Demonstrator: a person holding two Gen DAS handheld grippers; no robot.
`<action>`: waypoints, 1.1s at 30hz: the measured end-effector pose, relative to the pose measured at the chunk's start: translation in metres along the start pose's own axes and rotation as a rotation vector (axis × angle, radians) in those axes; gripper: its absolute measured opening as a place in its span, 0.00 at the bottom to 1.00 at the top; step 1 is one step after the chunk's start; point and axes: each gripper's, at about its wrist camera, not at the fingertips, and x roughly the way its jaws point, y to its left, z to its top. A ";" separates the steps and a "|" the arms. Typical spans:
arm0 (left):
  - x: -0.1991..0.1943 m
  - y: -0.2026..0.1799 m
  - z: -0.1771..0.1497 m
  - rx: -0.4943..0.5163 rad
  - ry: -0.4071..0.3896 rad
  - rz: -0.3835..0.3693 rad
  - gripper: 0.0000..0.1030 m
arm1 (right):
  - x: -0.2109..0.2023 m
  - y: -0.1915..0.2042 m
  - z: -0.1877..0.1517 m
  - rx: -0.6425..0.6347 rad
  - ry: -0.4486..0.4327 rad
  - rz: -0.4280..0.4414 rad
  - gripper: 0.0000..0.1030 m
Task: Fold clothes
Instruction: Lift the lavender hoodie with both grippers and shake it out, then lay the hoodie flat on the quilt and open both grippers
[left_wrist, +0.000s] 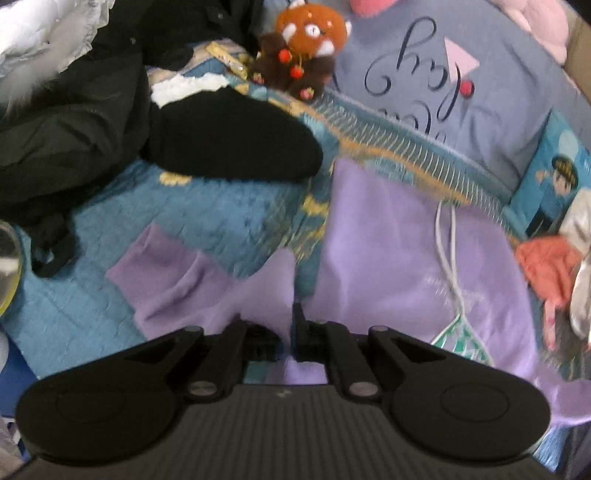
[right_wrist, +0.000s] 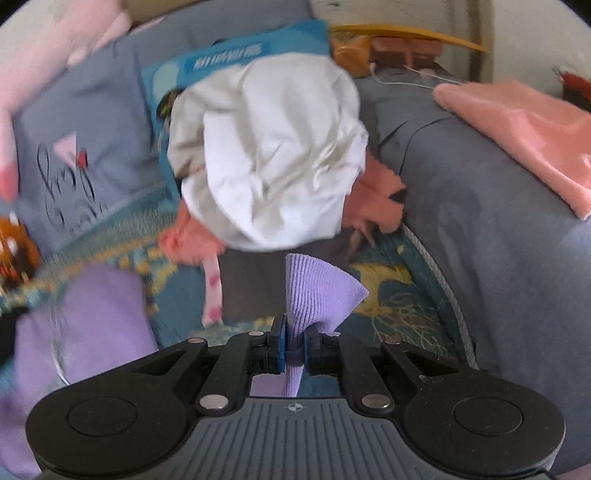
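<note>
A lilac sweatshirt (left_wrist: 388, 258) lies spread on a blue quilted cover (left_wrist: 221, 221), one sleeve (left_wrist: 166, 280) reaching out to the left. In the left wrist view my left gripper (left_wrist: 287, 332) sits low at the garment's near edge. Its jaws are together and lilac cloth is bunched up against them. In the right wrist view my right gripper (right_wrist: 295, 343) is shut on a ribbed lilac edge (right_wrist: 317, 288), which fans out above the pads. More of the sweatshirt (right_wrist: 85, 332) shows at the lower left, blurred.
Black clothes (left_wrist: 221, 136) are piled at the left, with a red panda plush (left_wrist: 310, 33) behind them. A grey-blue pillow (left_wrist: 461, 92) lies at the back. A white garment (right_wrist: 273, 155) rests on coral cloth (right_wrist: 192, 240) and a dark grey piece (right_wrist: 251, 288). A pink towel (right_wrist: 524, 136) drapes over a grey bolster.
</note>
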 end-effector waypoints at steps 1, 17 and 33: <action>0.001 0.003 -0.002 -0.006 0.006 0.002 0.07 | 0.002 0.002 -0.005 -0.012 0.001 -0.011 0.08; -0.059 0.049 -0.033 0.016 -0.100 0.169 0.99 | -0.045 0.001 -0.079 -0.001 -0.075 -0.118 0.52; -0.046 -0.213 -0.071 0.730 -0.075 -0.127 1.00 | -0.044 0.055 -0.158 0.131 0.192 0.377 0.54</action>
